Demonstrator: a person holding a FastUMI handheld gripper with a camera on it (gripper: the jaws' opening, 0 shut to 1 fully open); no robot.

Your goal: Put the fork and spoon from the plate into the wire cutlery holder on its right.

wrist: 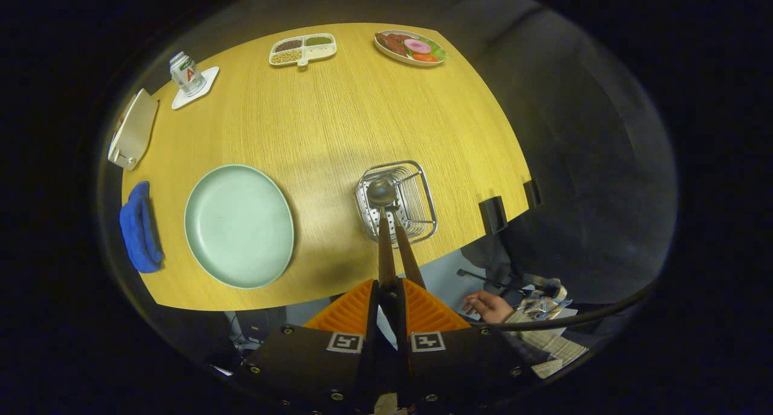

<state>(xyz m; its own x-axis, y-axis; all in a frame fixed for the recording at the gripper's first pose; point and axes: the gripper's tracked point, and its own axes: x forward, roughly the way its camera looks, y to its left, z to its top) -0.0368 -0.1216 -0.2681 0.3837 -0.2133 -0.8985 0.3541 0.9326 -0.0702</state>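
Gripping the wooden handles of the fork [403, 246] and spoon [383, 221] together between nearly closed fingers [392, 294], both hanging stiff and light over the holder [416, 197] near the desk [338, 119] edge. Judging the smooth handles prone to slipping, the wire rim prone to snagging. Leaving the plate [239, 225] bare beside, with open room beyond.

Matt wood-grain table [338, 119]; shiny metal wire cutlery holder [416, 206] and polished metal spoon [381, 193] with wooden handle; smooth matt plate [238, 225]; soft blue cloth [140, 228].
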